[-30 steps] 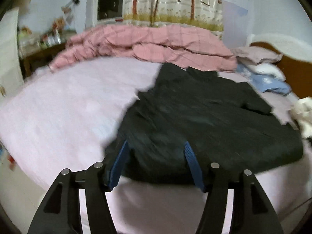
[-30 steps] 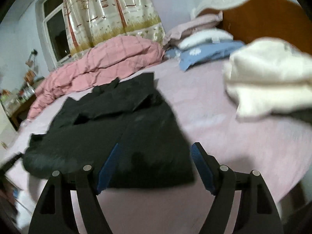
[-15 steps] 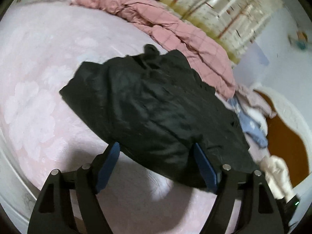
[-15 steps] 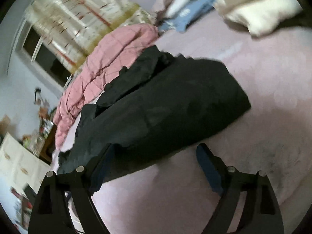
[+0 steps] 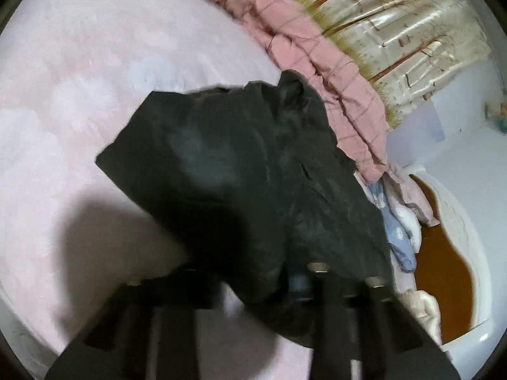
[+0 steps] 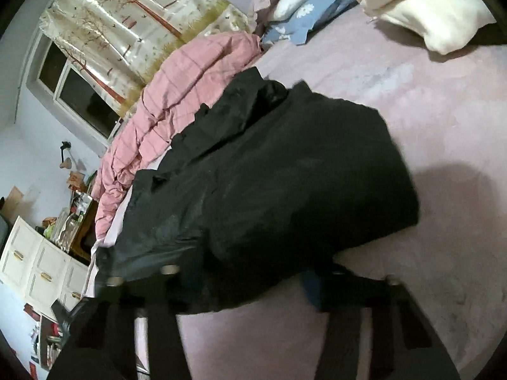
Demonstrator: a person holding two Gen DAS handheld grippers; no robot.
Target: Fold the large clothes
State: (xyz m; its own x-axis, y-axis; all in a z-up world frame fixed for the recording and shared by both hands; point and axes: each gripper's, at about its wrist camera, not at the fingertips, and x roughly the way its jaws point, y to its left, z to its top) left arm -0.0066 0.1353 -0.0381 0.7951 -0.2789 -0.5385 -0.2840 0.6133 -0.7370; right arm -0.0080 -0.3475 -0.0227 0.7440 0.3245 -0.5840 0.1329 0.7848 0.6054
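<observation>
Black garment [image 5: 240, 171], matte, thin and creased, lies rumpled on the soft pink bed sheet [image 5: 63, 101], with the quilted pink duvet [image 5: 317, 63] bunched beyond it. My left gripper [image 5: 272, 285] and right gripper [image 6: 253, 285] are both closing, hem cloth bunched between each pair of jaws. A second ago both hung higher, jaws wide, the hem lying flat.

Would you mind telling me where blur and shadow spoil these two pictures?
Left wrist view: the left claw is smeared, its shadow darkening the black garment. Right wrist view: the right claw blurs too; the pink quilt stays sharp.
</observation>
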